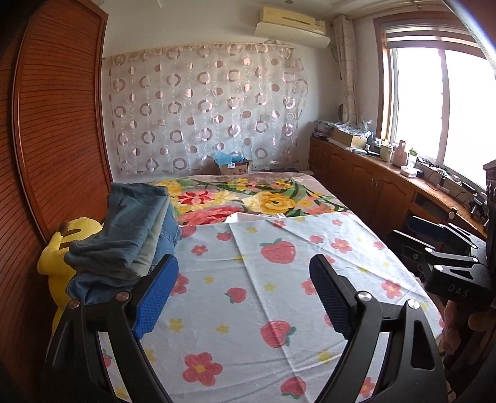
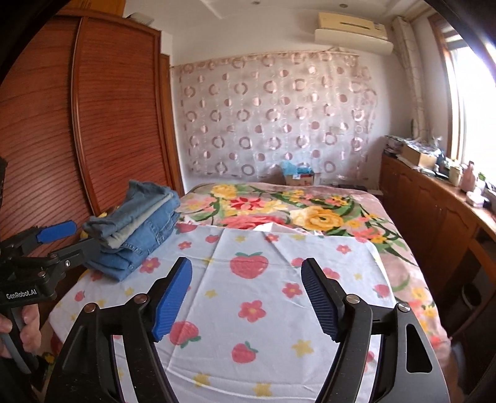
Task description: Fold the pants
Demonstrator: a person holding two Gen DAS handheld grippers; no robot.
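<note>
Bedroom scene: a bed (image 1: 310,198) fills most of both views, covered at the far end by a floral blanket (image 2: 310,214) with large yellow and red flowers, and at the near end by a pale sheet (image 2: 248,279) printed with strawberries and small pink flowers. Sheet's far edge overlaps the blanket; a crease runs diagonally across it.

Folded pants (image 1: 133,235), blue denim, sit as a stack of several pieces at the left side of the bed, on the strawberry sheet near its far-left corner. Upper layers are lighter and greyer, the bottom one darker blue. A yellow plush toy (image 1: 62,248) lies just beside and behind the stack, against the slatted wooden wardrobe (image 1: 55,124) on the left.

Left gripper (image 1: 245,294): jaws spread wide, blue pads apart, nothing between them, only sheet visible in the gap. Its left pad overlaps the near edge of the pants stack in its own view; from the right wrist view it sits near the stack, contact cannot be confirmed.

Right gripper (image 2: 246,297): jaws parted, nothing between them, above bare sheet, well to the right of the pants.

Far wall carries a sheer curtain (image 2: 272,124) with ring pattern and an air conditioner (image 1: 291,21) above. Wooden cabinets (image 1: 372,179) with clutter run along the right under a bright window (image 1: 434,108).
</note>
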